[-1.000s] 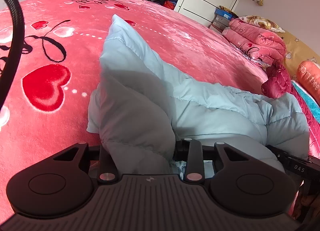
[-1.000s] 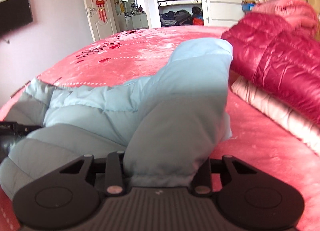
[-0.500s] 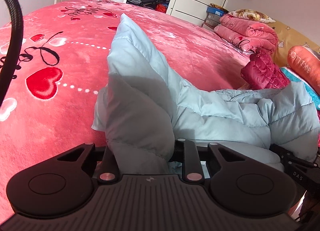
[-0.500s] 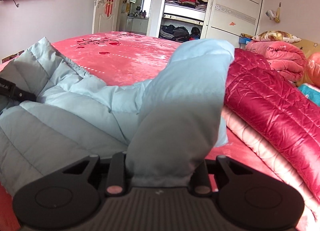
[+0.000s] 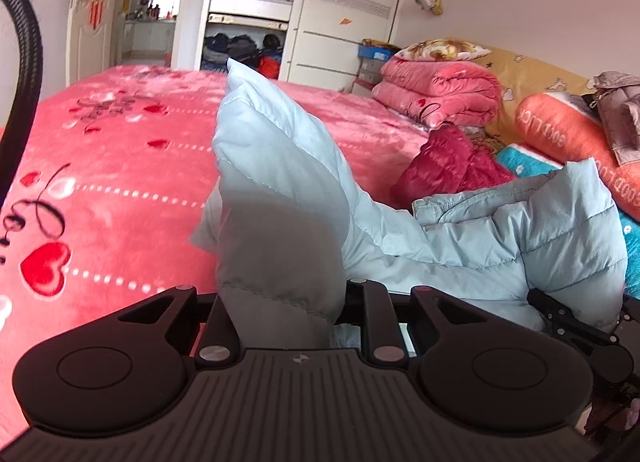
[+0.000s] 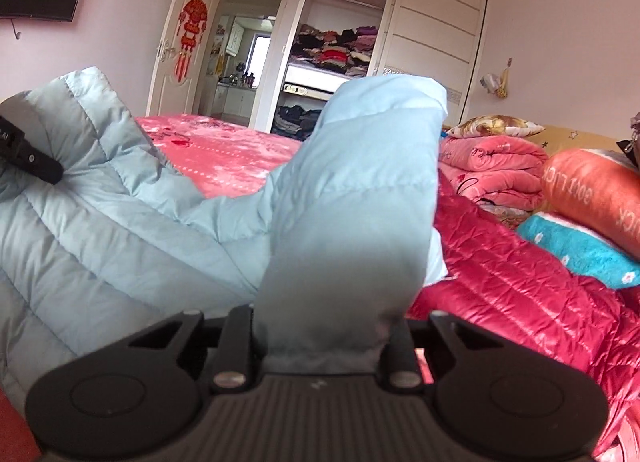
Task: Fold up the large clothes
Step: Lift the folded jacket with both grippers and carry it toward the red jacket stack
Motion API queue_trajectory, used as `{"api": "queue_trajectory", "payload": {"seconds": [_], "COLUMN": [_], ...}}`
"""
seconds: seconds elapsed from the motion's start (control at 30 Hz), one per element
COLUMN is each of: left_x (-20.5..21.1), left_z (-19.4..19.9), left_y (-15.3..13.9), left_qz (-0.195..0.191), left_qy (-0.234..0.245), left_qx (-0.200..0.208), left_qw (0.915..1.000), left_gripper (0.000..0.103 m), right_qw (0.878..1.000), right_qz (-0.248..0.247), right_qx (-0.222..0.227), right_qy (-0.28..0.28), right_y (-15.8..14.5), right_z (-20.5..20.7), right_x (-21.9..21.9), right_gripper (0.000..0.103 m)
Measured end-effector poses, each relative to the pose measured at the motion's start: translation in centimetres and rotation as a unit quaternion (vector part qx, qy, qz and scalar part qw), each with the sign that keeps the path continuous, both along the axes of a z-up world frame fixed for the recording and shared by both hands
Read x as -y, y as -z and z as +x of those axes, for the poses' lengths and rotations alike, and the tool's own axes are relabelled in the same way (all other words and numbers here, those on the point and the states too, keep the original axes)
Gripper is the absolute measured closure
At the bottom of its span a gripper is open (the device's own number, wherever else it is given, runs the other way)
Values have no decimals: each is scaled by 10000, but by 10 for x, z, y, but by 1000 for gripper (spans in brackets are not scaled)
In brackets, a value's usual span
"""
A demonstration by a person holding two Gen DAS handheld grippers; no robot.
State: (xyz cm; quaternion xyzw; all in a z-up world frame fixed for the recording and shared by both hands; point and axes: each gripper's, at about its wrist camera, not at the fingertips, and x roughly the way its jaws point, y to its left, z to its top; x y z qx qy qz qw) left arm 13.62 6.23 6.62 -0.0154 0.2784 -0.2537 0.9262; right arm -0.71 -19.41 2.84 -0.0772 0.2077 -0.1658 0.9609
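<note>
Both of our grippers, left (image 5: 294,318) and right (image 6: 320,342), are closing their fingers on puffy folds of the blue jacket (image 5: 460,246) lifted off the bed (image 5: 120,166). We judge the slick padding could slip free, or its trailing hem could snag the red jacket (image 6: 512,274) just beside it.

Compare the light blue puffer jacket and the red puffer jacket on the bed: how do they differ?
The light blue jacket is matte; the red jacket is glossy. The blue one is pinched in both hand-held grippers, left and right, jaws closing on its fabric; the red one is in neither. The blue one stands bunched upward; the red one lies on the bed. Both are quilted.
</note>
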Motion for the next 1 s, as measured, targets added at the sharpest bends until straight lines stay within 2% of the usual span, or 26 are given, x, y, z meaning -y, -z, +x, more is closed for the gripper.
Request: {"api": "queue_trajectory", "payload": {"seconds": [0.13, 0.27, 0.43, 0.53, 0.67, 0.77, 0.9, 1.0], "left_x": [30, 68, 136, 179, 238, 276, 318, 340], "left_z": [11, 32, 72, 96, 137, 169, 205, 233], "left_y": [-37, -70, -101, -109, -103, -89, -63, -38], "left_qz": [-94, -270, -364, -398, -284, -167, -35, 141], "left_qy": [378, 783, 1270, 1497, 1779, 1886, 1965, 1963], "left_qx": [483, 852, 1326, 1511, 1588, 1587, 1493, 1303], "left_qw": [9981, 9929, 9823, 9763, 9707, 9690, 9691, 9718], "left_gripper": [79, 78, 78, 77, 76, 76, 76, 75], "right_qw": [9982, 9908, 9737, 9604, 9406, 9295, 9209, 9190], "right_qz": [-126, -181, -35, 35, 455, 767, 1148, 1366], "right_qx": [495, 1109, 1795, 2139, 2547, 2645, 2570, 2368], "right_qy": [314, 751, 1399, 1786, 2198, 2455, 2697, 2840], "right_y": [-22, -52, -81, -90, -93, -83, -62, -48], "right_z": [-11, -25, -38, -47, -46, -48, -44, -37], "right_x": [24, 55, 106, 143, 193, 224, 256, 271], "right_gripper": [82, 81, 81, 81, 80, 79, 79, 79]}}
